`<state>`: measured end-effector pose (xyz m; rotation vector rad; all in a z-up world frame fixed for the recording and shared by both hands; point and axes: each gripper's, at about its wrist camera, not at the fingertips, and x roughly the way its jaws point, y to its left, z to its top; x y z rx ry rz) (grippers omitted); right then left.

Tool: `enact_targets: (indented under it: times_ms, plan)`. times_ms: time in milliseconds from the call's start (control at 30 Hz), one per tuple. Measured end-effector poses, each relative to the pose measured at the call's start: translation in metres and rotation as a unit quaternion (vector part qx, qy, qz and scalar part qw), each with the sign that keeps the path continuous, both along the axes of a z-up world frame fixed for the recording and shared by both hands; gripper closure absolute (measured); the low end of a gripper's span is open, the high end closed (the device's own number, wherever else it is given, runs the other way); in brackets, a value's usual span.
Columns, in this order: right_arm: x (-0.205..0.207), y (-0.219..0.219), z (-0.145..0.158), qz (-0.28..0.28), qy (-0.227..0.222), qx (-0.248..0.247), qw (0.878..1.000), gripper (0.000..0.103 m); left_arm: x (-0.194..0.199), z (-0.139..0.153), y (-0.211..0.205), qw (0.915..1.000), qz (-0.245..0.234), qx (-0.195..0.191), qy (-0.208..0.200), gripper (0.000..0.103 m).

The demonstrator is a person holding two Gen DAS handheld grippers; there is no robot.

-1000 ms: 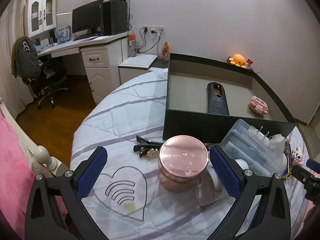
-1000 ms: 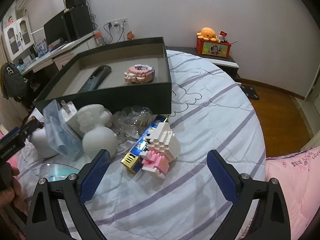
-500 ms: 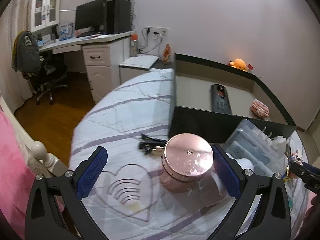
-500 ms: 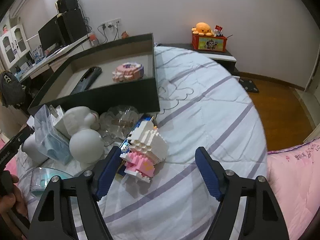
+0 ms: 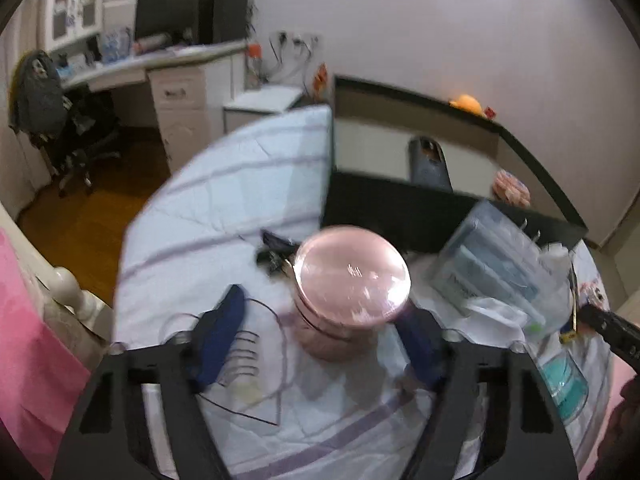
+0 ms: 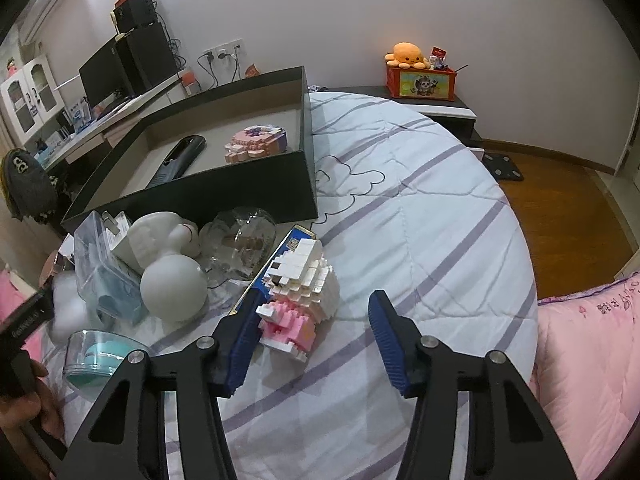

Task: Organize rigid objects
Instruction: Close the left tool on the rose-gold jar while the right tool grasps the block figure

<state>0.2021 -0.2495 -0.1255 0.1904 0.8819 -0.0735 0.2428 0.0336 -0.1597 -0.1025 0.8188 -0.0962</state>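
Striped white bedding (image 6: 420,208) covers the bed that carries everything, with a computer desk (image 6: 100,120) against the far left wall and a wooden floor (image 6: 560,200) to the right.

At the left of the clutter, the left tool (image 5: 320,332) has its blue pads spread either side of a pink round-lidded jar (image 5: 352,276) — the right pad looks to be against the jar, the left pad stands apart from it, so the tool is released; the view is blurred. Just beyond the jar lies a dark hair clip (image 5: 276,252). To the right of the jar is a clear plastic case (image 5: 500,268), and near it a clear round tub with a teal insert (image 6: 100,356).

Further right in the right wrist view, two white rounded figures (image 6: 172,264) sit touching each other, then a clear glass jar (image 6: 240,240) on its side, then a blue-and-gold box (image 6: 292,244) lying under the edge of a white-and-pink brick model (image 6: 304,292).

Behind these stands a large black open box (image 6: 224,188), which holds a dark remote (image 6: 180,156) on the left and a pink brick piece (image 6: 256,144) on the right.

The right tool (image 6: 316,344) is released too — its left pad is just beside the brick model, the right pad well apart over bare bedding.

On the far right nightstand, an orange plush octopus (image 6: 408,54) sits on a red box (image 6: 420,82).
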Motion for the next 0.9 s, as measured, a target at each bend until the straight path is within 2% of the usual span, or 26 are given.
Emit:
enact_targets:
  times_ms: [67, 333, 500, 567, 600, 900]
  plan:
    - [0.003, 0.003, 0.000, 0.004, -0.002, -0.004, 1.000, 0.048, 0.003, -0.001, -0.007, 0.9998, -0.002, 0.018, 0.003, 0.040]
    - [0.000, -0.001, 0.000, 0.006, 0.003, 0.010, 1.000, 0.051, 0.001, -0.001, -0.012, 0.9996, -0.011, 0.024, 0.001, 0.054]
    - [0.008, -0.005, -0.002, 0.010, -0.003, 0.040, 0.999, 0.051, 0.001, -0.001, -0.011, 0.9997, -0.016, 0.021, 0.001, 0.055]
    - [0.011, -0.009, -0.005, 0.018, -0.003, 0.076, 0.997, 0.058, 0.001, 0.000, -0.009, 0.9998, -0.016, 0.012, 0.001, 0.055]
    - [0.011, -0.010, -0.006, 0.019, -0.004, 0.082, 0.996, 0.058, 0.001, -0.001, -0.009, 0.9998, -0.016, 0.009, 0.001, 0.055]
    - [0.000, -0.012, -0.002, 0.023, -0.010, 0.095, 0.995, 0.059, -0.005, 0.002, -0.002, 0.9999, -0.016, 0.001, -0.003, 0.055]
